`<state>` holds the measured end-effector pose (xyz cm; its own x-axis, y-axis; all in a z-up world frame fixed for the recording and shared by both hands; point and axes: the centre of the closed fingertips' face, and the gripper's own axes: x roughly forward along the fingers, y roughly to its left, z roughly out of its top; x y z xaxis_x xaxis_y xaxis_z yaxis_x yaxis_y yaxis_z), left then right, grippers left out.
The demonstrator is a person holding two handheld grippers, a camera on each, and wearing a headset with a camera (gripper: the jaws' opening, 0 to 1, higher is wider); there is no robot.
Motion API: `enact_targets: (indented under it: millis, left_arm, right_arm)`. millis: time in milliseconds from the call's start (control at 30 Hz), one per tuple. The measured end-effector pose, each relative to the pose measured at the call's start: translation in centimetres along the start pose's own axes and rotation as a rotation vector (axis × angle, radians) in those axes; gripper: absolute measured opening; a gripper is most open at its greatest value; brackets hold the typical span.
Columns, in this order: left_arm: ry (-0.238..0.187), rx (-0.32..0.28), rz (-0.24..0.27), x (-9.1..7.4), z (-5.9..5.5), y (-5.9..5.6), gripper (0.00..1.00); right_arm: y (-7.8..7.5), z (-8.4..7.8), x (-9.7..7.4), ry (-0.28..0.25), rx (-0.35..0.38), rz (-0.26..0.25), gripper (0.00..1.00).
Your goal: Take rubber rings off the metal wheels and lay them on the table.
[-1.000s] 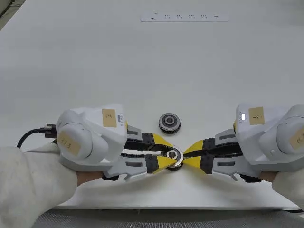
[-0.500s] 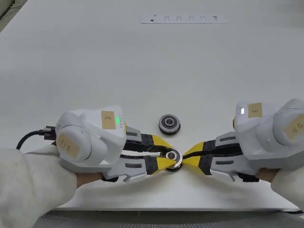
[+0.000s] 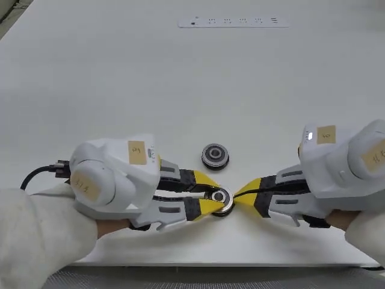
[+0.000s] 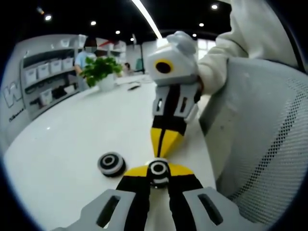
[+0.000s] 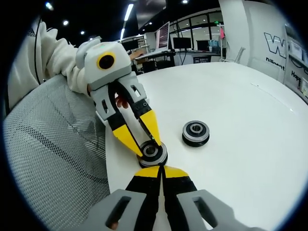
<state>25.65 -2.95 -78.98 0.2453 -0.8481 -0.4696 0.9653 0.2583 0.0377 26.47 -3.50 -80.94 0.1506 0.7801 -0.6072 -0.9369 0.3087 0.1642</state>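
Head view: a small round metal wheel (image 3: 221, 197), silver-faced with a dark centre, was seen lying flat near the front edge of the white bench (image 3: 180, 90). It was clasped from both sides by the yellow-tipped fingers (image 3: 204, 179) of the left gripper (image 3: 214, 196). This gripper was held low and level, pointed to the right, by a hand hidden under a white sleeve (image 3: 36, 235).

The right gripper (image 3: 237, 197) was pointed left at the same height. Its fingers were pressed together and their tips were set against the wheel's rim. Whether anything was pinched between them could not be told.

In the left gripper view the wheel (image 4: 158, 168) was seated between that gripper's own tips, with the right gripper (image 4: 160, 154) met head-on just beyond it. In the right gripper view the wheel (image 5: 153, 153) was seen just past the closed tips.

A second metal wheel (image 3: 215, 155), black-rimmed with a silver hub, was left lying flat just behind the first, apart from both grippers. A long white power strip (image 3: 233, 23) was laid far back on the bench. A black cable (image 3: 36, 173) was trailed from the left gripper. A grey mesh chair back (image 4: 260, 144) was visible beside the bench.
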Motion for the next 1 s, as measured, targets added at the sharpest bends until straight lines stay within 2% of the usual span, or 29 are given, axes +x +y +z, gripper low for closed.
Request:
enact_targets:
  millis: [400, 433, 500, 1000]
  left_arm:
    - [-0.004, 0.001, 0.000, 0.0, -0.2, 0.1, 0.14]
    - [-0.004, 0.002, 0.000, 0.0, -0.2, 0.1, 0.14]
    - [-0.005, 0.002, 0.000, -0.1, -0.3, 0.2, 0.14]
    - [-0.023, -0.009, -0.006, -0.1, -0.2, 0.1, 0.14]
  right_arm:
    - [-0.3, 0.6, -0.4, -0.075, 0.267, 0.047, 0.00]
    - [-0.2, 0.8, -0.5, -0.092, 0.311, 0.058, 0.00]
    - [-0.2, 0.9, -0.5, -0.104, 0.341, 0.068, 0.00]
    - [0.4, 1.4, -0.5, -0.119, 0.369, 0.089, 0.00]
